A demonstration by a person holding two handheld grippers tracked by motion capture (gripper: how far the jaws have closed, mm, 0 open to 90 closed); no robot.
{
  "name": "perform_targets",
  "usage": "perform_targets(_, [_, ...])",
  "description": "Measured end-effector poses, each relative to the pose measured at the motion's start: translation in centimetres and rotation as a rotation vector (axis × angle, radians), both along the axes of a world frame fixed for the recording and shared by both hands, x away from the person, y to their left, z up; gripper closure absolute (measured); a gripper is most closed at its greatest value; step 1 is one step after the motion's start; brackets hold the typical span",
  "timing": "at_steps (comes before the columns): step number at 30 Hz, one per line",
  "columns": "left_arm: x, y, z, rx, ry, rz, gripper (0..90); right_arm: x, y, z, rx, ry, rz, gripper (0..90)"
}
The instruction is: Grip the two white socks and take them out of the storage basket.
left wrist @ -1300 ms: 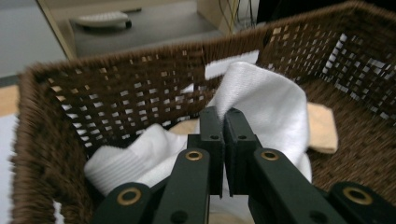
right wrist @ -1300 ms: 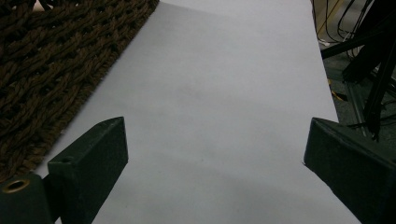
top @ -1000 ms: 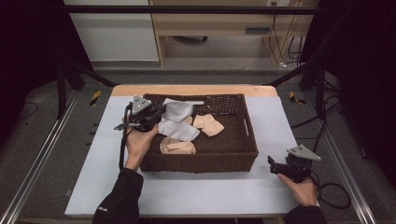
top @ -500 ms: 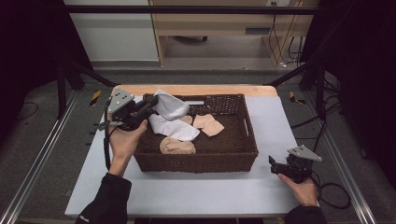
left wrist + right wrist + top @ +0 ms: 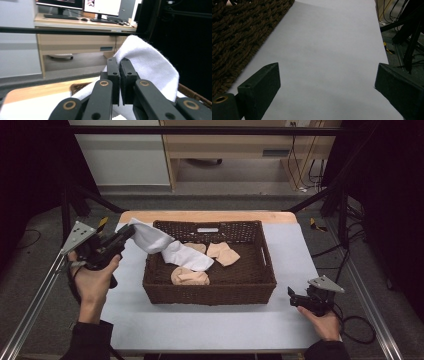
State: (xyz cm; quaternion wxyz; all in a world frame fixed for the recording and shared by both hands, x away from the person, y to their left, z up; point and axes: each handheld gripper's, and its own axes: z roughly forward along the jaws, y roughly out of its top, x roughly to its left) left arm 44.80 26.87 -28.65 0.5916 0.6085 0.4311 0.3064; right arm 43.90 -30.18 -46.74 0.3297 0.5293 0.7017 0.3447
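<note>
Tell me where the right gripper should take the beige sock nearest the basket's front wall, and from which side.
Probably from straight above. The beige sock lies bunched low inside the basket, whose front wall blocks a level approach. Pinch the raised hump of its crumpled middle, where the fabric stands up enough for the open right gripper to close on.

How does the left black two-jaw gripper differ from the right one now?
The left black two-jaw gripper is raised beside the brown wicker basket, jaws shut on the white sock. The right black two-jaw gripper sits low over the grey table mat, jaws wide open with nothing between them. Both are hand-held and carry a grey three-cornered plate.
</note>
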Motion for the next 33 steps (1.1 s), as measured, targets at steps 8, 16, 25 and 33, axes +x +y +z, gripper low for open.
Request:
perform_targets(8, [-1.5, 4.2, -1.8, -0.037, 0.011, 0.093, 86.8, 0.0, 0.0, 0.0, 0.0, 0.002, -0.002, 6.5])
perform_targets(16, [-0.9, 6.4, -4.8, 0.019, 0.093, 0.169, 86.7, 0.0, 0.0, 0.0, 0.0, 0.001, -0.001, 6.6])
perform_targets(25, [-0.4, 7.9, -9.1, 0.091, 0.255, 0.206, 86.7, -0.1, 0.0, 0.0, -0.007, 0.001, 0.005, 6.7])
perform_targets(33, [0.5, 7.7, -13.2, 0.173, 0.46, 0.158, 86.5, -0.2, -0.1, 0.0, 0.0, 0.0, -0.001, 6.7])
